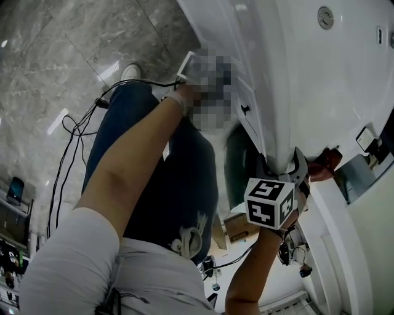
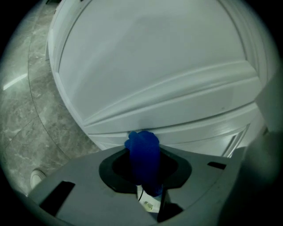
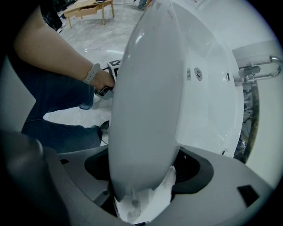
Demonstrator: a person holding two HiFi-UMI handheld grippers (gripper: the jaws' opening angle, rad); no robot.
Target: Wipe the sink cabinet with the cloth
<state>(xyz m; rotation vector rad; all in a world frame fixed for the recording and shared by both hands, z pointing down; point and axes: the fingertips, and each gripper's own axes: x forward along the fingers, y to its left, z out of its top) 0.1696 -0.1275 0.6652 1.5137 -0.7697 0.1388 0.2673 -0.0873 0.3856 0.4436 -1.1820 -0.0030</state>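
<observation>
Left gripper view: left gripper [image 2: 143,176] is pinching the cloth [image 2: 142,150]. The cloth is deep blue and bunched into a thick upright wad, its rounded top sticking out past the jaws. Small white tag [image 2: 149,205] below the wad. The wad's top sits right at the sink cabinet [image 2: 150,66], on the lower moulding of a raised panel; can't tell if it touches. Cabinet front is plain white and smooth, with stepped trim. Grey veined marble floor [image 2: 26,110] at left, glossy with a light streak

Head view: person's left arm reaches to the cabinet front. Left gripper is mostly under a mosaic patch and the cloth isn't visible here. Cabinet door has a small dark knob [image 1: 245,109]. White sink [image 1: 345,67] at upper right with a round metal drain [image 1: 325,17]. Right gripper [image 1: 298,167] is at the sink's near edge, its marker cube [image 1: 269,203] facing the camera. Black cables [image 1: 71,132] trail across the floor, with a shoe [image 1: 130,72] near them

Right gripper view: jaws are clamped on the sink rim [image 3: 146,88], which runs straight between them. Crumpled white material [image 3: 148,201] is wedged at their base; can't identify it. Basin lies to the right, with a chrome faucet [image 3: 261,70] beyond. At left, the person's forearm has a wristband [image 3: 91,73], with jeans [image 3: 57,128] below. Wooden table [image 3: 90,8] on pale floor far back
</observation>
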